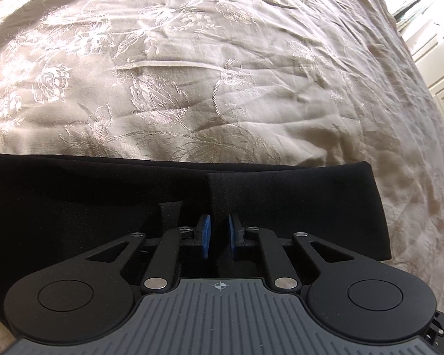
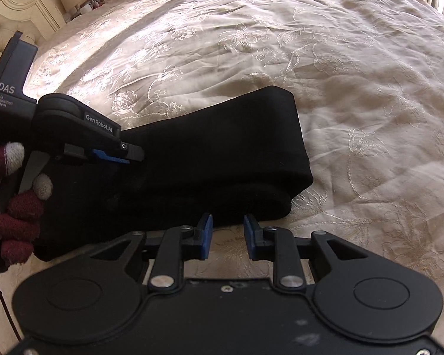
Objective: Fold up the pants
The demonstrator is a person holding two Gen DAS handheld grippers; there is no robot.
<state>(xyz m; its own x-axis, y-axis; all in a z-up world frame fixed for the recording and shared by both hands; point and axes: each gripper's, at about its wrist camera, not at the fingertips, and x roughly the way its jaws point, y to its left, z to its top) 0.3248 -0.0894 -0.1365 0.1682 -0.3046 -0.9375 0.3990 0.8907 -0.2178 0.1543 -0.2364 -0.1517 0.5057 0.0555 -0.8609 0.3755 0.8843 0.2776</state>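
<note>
The folded black pants are seen just ahead of the right gripper, held open, long axis running leftward; the left gripper is apparently pinching cloth.

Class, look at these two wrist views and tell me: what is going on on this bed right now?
A person wearing maroon gloves is folding black pants on a bed with a beige floral bedspread, holding a gripper in each hand. The pants already lie doubled over into a thick bundle with stacked layers. The left gripper sits over the black fabric with a narrow gap between its blue pads, though whether it pinches cloth is unclear. The right gripper is open, just off the bundle's near edge.
</note>
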